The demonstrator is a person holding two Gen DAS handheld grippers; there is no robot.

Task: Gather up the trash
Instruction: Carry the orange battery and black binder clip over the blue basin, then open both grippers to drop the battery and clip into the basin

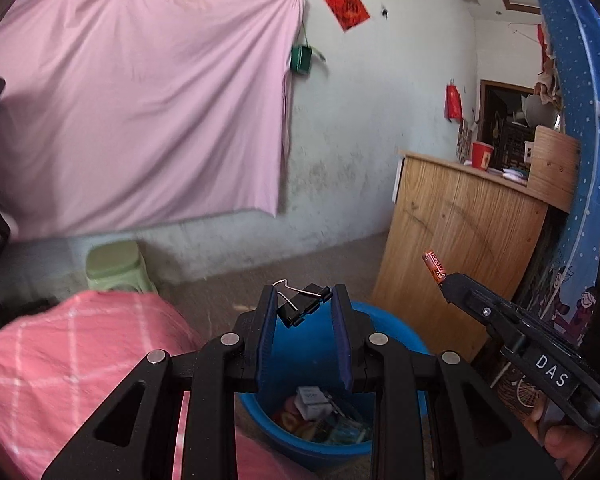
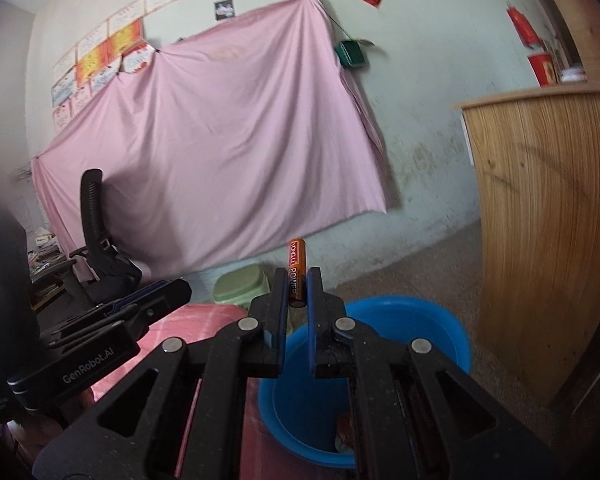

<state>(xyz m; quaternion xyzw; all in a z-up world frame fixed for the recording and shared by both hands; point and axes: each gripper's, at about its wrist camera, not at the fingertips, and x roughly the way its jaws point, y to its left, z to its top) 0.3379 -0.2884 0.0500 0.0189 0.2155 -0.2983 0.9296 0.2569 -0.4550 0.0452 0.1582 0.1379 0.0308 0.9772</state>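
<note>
My left gripper [image 1: 303, 298] is shut on a black binder clip [image 1: 303, 305] with silver wire handles, held above a blue plastic basin [image 1: 392, 330] on the floor. The basin holds several scraps of trash [image 1: 320, 416]. My right gripper [image 2: 298, 280] is shut on an orange and black battery [image 2: 297, 274] that stands upright between its fingers, over the same basin [image 2: 432, 328]. In the left wrist view the right gripper [image 1: 442, 280] comes in from the right with the battery [image 1: 433, 266] sticking out of its tip. In the right wrist view the left gripper [image 2: 172, 292] shows side-on at the left.
A table under a pink checked cloth [image 1: 76, 360] lies left of the basin. A green plastic stool [image 1: 114, 266] stands by the wall, under a hanging pink sheet [image 1: 140, 100]. A wooden cabinet [image 1: 460, 256] rises right of the basin. A black office chair [image 2: 100, 240] stands at the left.
</note>
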